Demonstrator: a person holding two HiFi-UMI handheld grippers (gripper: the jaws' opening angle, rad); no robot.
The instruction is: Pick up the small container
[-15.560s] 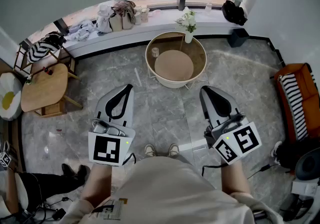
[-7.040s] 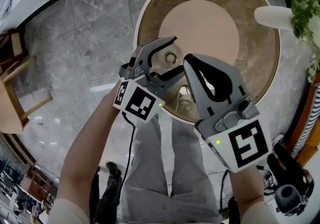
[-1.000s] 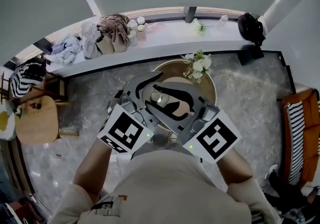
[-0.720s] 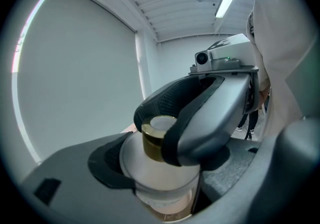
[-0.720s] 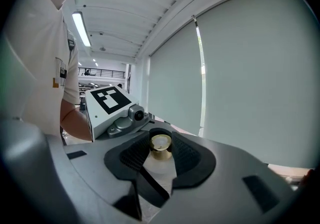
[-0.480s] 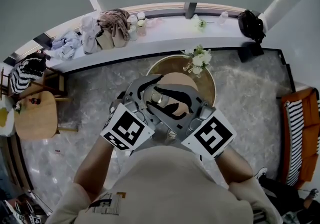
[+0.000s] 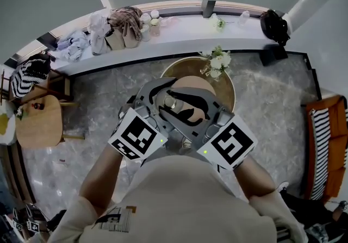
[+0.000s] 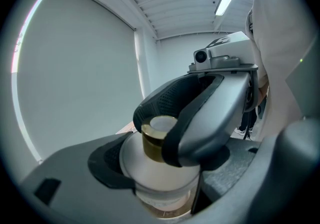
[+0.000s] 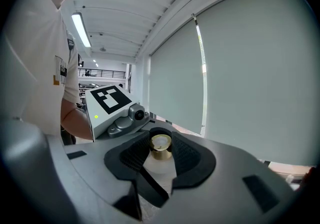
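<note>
The small container [image 7: 171,100], a frosted jar with a gold neck, hangs in the air between both grippers, above the round table [image 7: 225,81]. My left gripper [image 7: 163,93] is shut on its frosted body [image 8: 160,170], which fills the gap between the jaws in the left gripper view. My right gripper [image 7: 176,106] comes in from the other side. Its black pads [image 9: 131,155] sit against both sides of the gold neck [image 9: 161,148]. In the left gripper view the right gripper's fingers [image 8: 210,118] wrap around that neck. The container's base is hidden.
A white vase of flowers [image 7: 216,64] stands at the round table's far edge. Bags and bottles [image 7: 125,22] line the curved window ledge. A small wooden side table [image 7: 32,122] is at the left and an orange sofa [image 7: 326,128] at the right.
Both grippers, joined on the container, have sunk slightly and drawn a little toward the body. Neither grip has changed. In the older frames the container stood on the round table.
</note>
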